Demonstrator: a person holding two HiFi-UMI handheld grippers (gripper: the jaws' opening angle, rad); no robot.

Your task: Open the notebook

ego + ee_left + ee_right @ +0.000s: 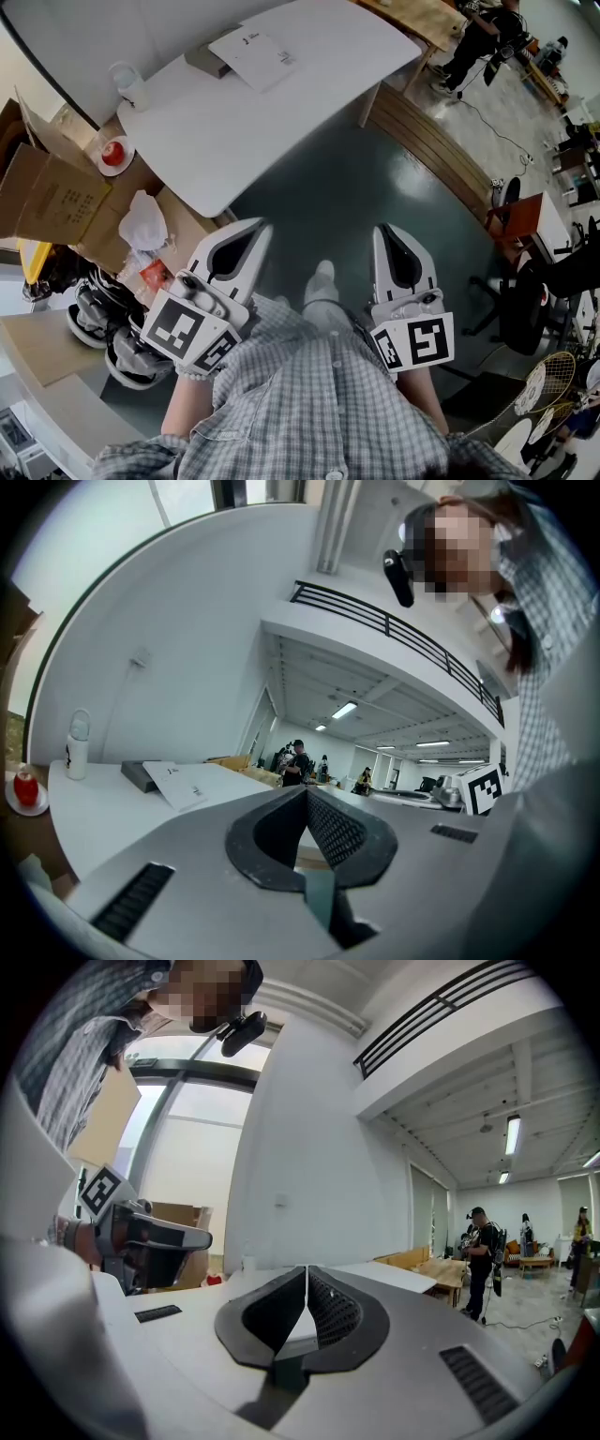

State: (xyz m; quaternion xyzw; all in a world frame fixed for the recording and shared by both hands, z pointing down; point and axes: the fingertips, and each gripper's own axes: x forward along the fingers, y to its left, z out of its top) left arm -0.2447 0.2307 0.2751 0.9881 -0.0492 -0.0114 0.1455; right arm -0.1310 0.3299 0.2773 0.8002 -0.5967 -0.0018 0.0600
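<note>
The notebook (257, 48) is a flat white thing with small dark print, lying closed at the far side of the white table (281, 112), one edge resting on a grey block (206, 64). In the left gripper view the notebook (184, 783) shows far ahead on the table's left part. My left gripper (262, 226) and right gripper (382, 231) are held close to the person's body over the dark floor, well short of the table. The left gripper (306, 793) has its jaws shut with nothing between them. So does the right gripper (307, 1271).
A white bottle (128, 85) and a red object on a small plate (113, 154) stand at the table's left end. Cardboard boxes (52, 197) and bags crowd the floor at left. A wooden bench (427, 141) runs beyond the table. People stand far off (480, 1251).
</note>
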